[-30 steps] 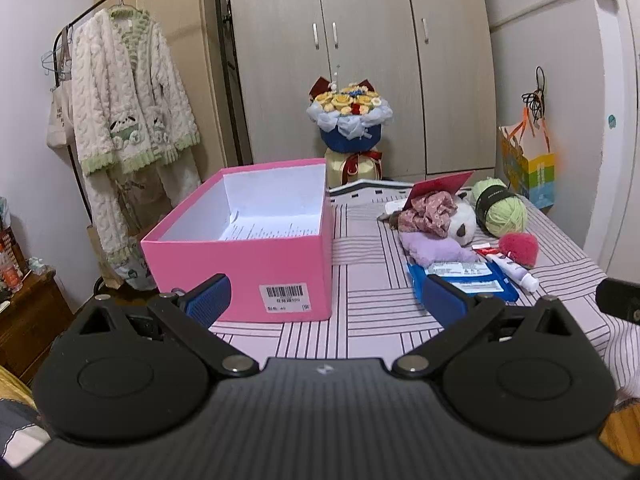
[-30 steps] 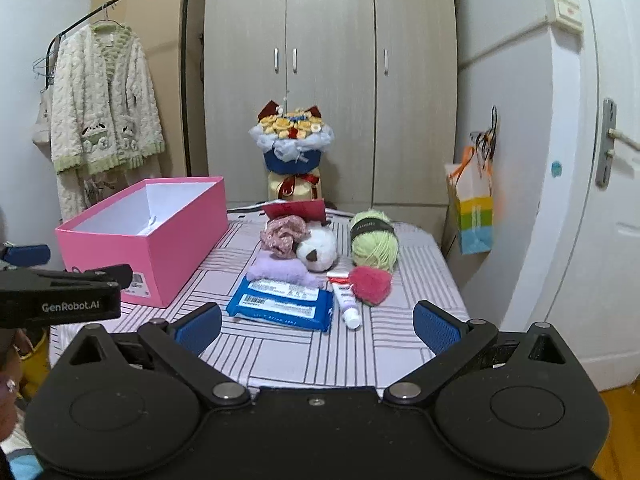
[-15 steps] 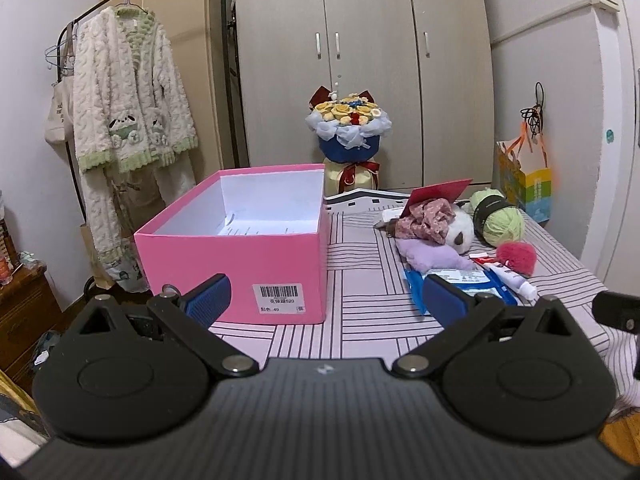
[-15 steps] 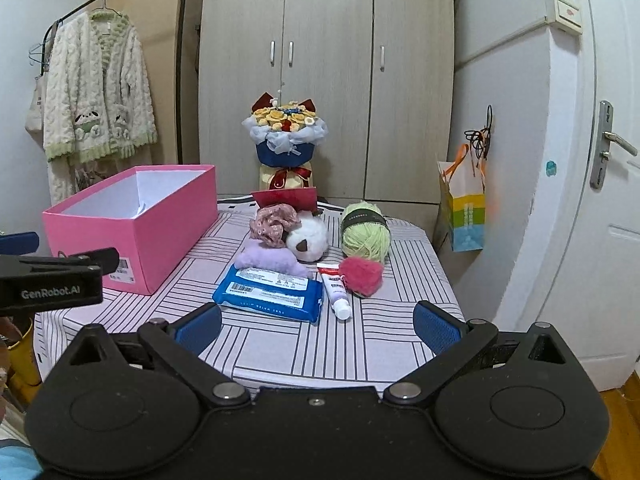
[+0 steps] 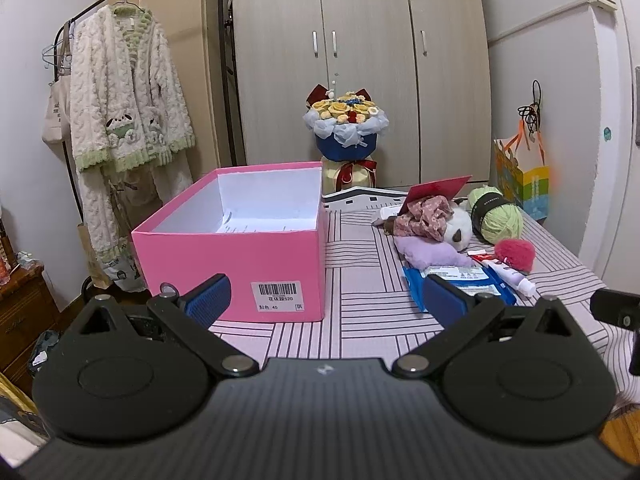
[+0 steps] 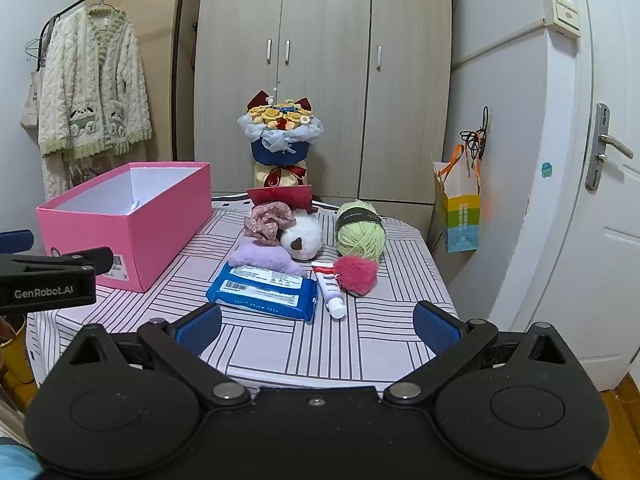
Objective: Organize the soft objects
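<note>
An open pink box (image 5: pixel 232 268) (image 6: pixel 124 232) stands at the table's left, with only paper showing inside. To its right lie a floral scrunchie (image 6: pixel 269 221), a white plush toy (image 6: pixel 302 237), a lilac pillow (image 6: pixel 262 259), a green yarn ball (image 6: pixel 360 232), a pink pompom (image 6: pixel 356 275), a blue wipes pack (image 6: pixel 262 291) and a tube (image 6: pixel 330 287). My left gripper (image 5: pixel 326 294) is open in front of the box. My right gripper (image 6: pixel 316 324) is open, short of the wipes pack. Neither holds anything.
A flower bouquet (image 6: pixel 281 132) stands beyond the table's far edge before a wardrobe (image 6: pixel 324 68). A red card (image 6: pixel 280 195) leans behind the scrunchie. A robe (image 5: pixel 128 120) hangs on a rack at left. A paper bag (image 6: pixel 458 204) hangs beside a white door (image 6: pixel 600 184).
Both grippers have drawn back and risen slightly, so the table objects look smaller and lower. Nothing on the table has moved; both grippers stay open.
</note>
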The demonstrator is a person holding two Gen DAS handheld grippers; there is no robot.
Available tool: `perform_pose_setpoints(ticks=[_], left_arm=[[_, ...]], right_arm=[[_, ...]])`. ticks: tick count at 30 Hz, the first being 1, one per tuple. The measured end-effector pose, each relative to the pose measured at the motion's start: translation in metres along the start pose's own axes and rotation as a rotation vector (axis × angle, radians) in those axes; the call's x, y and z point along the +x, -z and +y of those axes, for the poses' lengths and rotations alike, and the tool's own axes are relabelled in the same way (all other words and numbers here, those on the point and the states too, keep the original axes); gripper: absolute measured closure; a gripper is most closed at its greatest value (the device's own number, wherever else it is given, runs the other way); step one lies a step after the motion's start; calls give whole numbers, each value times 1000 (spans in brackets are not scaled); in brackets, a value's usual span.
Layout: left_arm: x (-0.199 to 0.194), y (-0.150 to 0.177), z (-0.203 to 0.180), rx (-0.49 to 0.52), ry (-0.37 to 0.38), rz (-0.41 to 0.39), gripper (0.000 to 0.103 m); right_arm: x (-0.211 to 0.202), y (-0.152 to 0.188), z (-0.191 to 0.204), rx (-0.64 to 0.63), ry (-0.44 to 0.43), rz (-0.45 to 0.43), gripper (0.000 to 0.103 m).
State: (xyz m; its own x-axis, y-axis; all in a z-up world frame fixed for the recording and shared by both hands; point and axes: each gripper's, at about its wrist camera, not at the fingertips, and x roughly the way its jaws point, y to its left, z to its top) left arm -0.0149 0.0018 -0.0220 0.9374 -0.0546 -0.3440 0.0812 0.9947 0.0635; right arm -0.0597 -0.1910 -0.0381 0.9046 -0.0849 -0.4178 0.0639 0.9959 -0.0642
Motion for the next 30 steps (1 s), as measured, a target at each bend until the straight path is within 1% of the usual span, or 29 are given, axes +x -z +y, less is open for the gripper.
perform_pose_setpoints(ticks=[7, 10, 12, 14, 15, 17, 19, 20, 22, 26, 27, 30], left_arm=[[-1, -2, 1, 4, 7, -2, 0], [-3, -7, 3, 8, 36, 6, 0], [-3, -12, 7, -23, 68, 27, 0], [-3, -15, 11, -50, 83, 24, 0], [-2, -16, 11, -56, 86, 20, 0], [2, -18, 11, -57, 102, 13, 0], [9, -21, 8, -54, 137, 19, 0], [13, -24, 7, -53, 160, 28, 0], [21, -27, 4, -52, 199, 38, 0], [42, -31, -4, -60, 254, 68, 1], [49, -32, -5, -60, 269, 84, 1], [71, -31, -11, -76, 305, 151, 3]], right_arm=[[-4, -1, 0, -11, -10, -16, 0], [-9, -2, -2, -12, -40, -37, 0], [-13, -3, -3, -29, -73, -72, 0], [-16, -2, -4, -58, -128, -127, 0], [-15, -2, -3, -62, -136, -141, 0], [-12, -2, -3, -68, -144, -176, 0], [-8, 0, -4, -79, -182, -229, 0], [-4, -1, -4, -88, -202, -239, 0], [8, -4, -5, -87, -245, -218, 0], [44, -7, -12, -44, -319, -137, 0], [52, -6, -12, -47, -334, -121, 0], [76, -2, -16, -41, -419, -82, 1]])
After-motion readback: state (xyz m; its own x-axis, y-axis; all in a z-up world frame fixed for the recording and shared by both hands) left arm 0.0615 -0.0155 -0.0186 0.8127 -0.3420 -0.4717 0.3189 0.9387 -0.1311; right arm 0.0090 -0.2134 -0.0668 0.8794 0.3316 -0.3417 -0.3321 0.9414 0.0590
